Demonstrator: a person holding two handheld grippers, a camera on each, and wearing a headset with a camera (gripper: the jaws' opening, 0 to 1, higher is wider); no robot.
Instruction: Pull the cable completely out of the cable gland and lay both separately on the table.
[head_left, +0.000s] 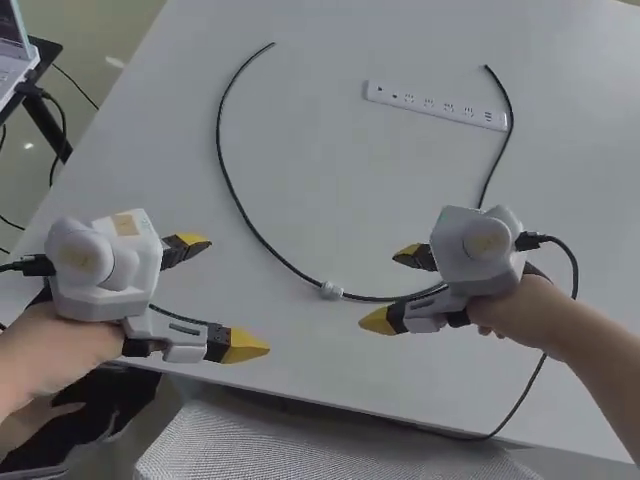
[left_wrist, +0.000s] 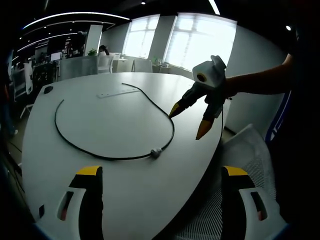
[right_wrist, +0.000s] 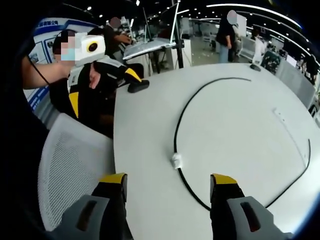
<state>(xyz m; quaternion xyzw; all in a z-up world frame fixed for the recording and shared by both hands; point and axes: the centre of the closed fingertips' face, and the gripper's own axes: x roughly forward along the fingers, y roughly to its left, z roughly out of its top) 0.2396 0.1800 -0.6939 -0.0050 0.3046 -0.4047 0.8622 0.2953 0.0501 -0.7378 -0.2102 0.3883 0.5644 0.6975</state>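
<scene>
Cable (head_left: 218, 130), thin, black, curves through small white gland (head_left: 330, 291).

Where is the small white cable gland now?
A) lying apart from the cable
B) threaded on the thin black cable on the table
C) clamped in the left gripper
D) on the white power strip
B: the small white cable gland sits on the thin black cable, ungripped.

open-plan office; white meeting table (head_left: 330, 150), mesh chair (right_wrist: 70, 165), tall windows (left_wrist: 200, 42), ceiling light strips (left_wrist: 75, 14)
</scene>
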